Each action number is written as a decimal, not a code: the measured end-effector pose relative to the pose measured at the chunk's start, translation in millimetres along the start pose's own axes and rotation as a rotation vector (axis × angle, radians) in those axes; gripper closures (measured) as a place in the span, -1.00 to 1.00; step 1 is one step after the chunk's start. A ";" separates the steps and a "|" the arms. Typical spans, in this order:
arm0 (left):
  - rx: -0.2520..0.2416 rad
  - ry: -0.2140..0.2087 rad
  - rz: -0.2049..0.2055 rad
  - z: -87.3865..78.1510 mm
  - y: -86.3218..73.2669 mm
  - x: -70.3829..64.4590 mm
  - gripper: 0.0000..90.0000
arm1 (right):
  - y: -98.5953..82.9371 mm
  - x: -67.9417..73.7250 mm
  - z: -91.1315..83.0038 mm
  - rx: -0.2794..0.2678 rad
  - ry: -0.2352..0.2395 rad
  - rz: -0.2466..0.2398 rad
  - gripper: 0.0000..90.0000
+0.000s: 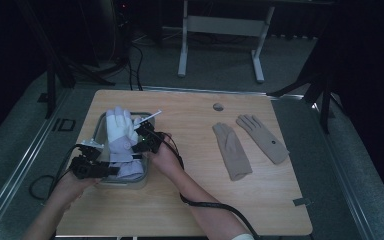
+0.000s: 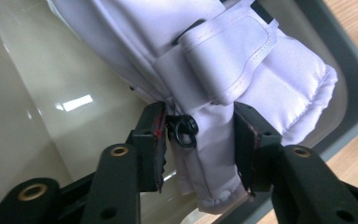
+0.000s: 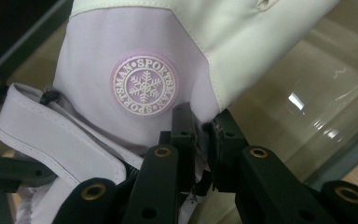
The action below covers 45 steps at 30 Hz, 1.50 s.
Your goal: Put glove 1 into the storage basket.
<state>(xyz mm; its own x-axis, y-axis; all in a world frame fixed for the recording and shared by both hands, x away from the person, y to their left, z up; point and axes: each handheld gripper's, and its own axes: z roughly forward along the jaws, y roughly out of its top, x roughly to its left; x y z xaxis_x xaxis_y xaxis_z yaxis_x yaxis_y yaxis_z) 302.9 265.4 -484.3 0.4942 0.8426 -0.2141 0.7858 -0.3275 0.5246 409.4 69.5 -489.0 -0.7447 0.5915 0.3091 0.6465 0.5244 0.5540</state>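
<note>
Both grippers are on the white ski glove (image 1: 120, 137), which sits in the grey tray (image 1: 100, 131) at the table's left. The left gripper (image 2: 198, 140) pinches the cuff end; the right gripper (image 3: 200, 140) is clamped narrowly on the side edge (probably so it lifts flat, not drooping). Two beige gloves (image 1: 250, 142) wait well apart.

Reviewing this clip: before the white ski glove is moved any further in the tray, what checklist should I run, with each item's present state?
1. Left claw astride the white ski glove at its cuff: ok.
2. Left claw fully shut on the cuff: cannot tell.
3. Right claw pinching the glove's edge below the snowflake badge: ok.
4. Glove over the grey tray: ok.
5. Beige gloves lying apart from the tray: ok.
</note>
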 end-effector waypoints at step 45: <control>-0.233 0.007 0.053 -11.3 21.3 -56.4 0.05 | -15.3 -12.2 -73.5 -0.150 0.004 -0.151 -0.61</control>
<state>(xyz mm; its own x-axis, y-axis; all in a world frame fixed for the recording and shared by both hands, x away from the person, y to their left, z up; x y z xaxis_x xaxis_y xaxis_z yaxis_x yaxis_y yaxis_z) 287.5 215.7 -451.8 0.5291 0.8302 -0.1754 0.6510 -0.2646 0.7114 396.3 9.2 -444.4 -0.8318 0.5111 0.2168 0.4963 0.5097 0.7028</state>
